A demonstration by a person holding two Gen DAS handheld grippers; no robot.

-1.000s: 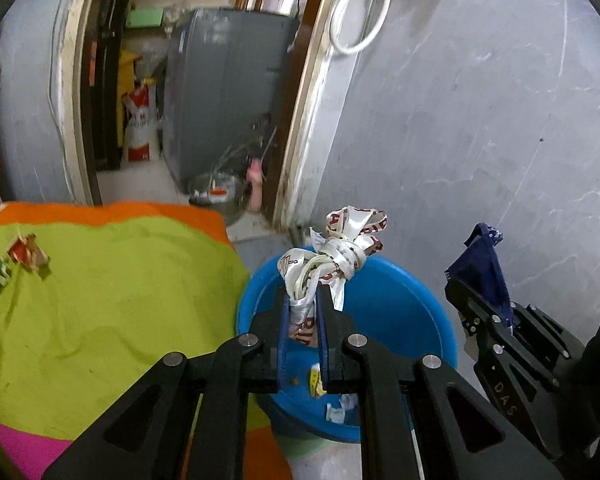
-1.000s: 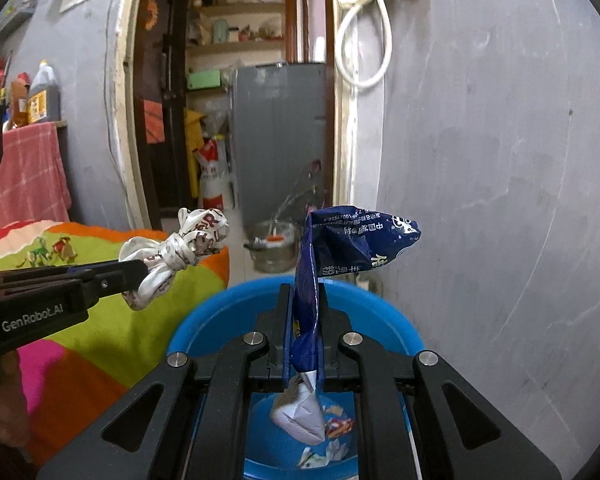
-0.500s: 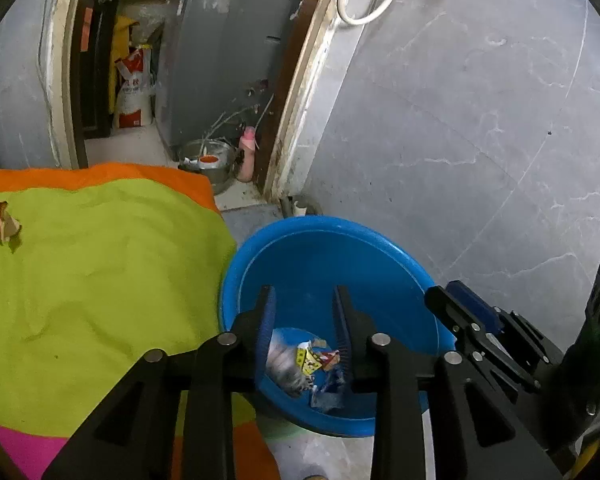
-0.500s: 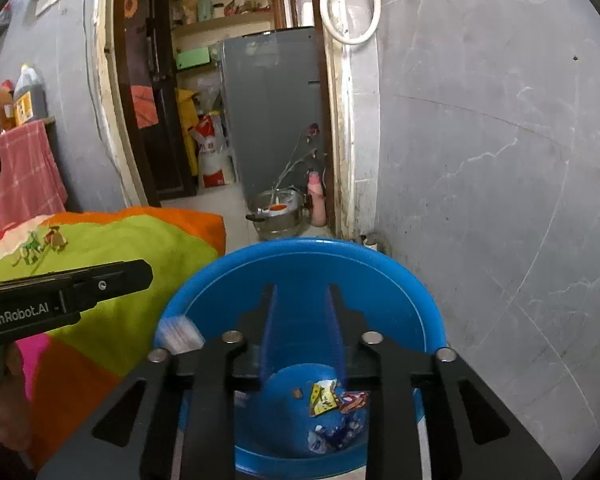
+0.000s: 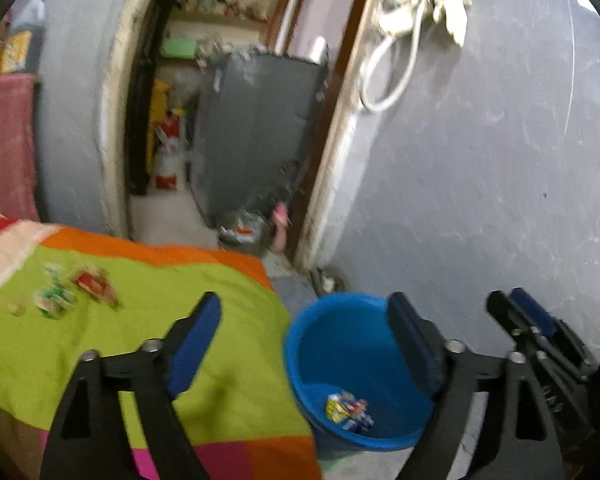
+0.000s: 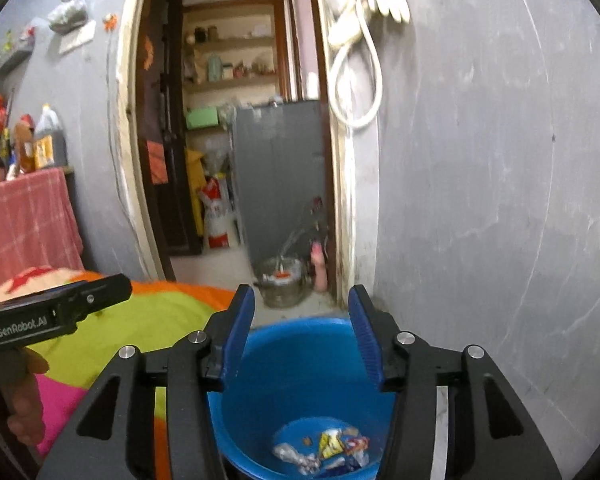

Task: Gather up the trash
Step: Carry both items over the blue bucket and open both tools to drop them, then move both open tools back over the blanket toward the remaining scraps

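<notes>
Trash [image 6: 324, 450] is seen at the bottom of the blue bucket [image 6: 300, 340], as a small heap of crumpled wrappers. Nothing is held between the fingers [image 6: 240, 328] of the right gripper [image 6: 300, 332]; they are opening above the bucket. The fingers [image 5: 196, 340] of the left gripper [image 5: 304, 340] are spread wide and are opening too, with nothing between them. More wrappers [image 5: 74, 290] are seen lying on the green blanket [image 5: 228, 360] of the bed, well apart from the bucket. These are judged to be picked up next. A thin wrapper could be missed, or the blanket could be pinched with it, if the fingers are pushed too deep into the soft cloth. A wrapper could also be dropped on the floor if it is let go beside the rim.
</notes>
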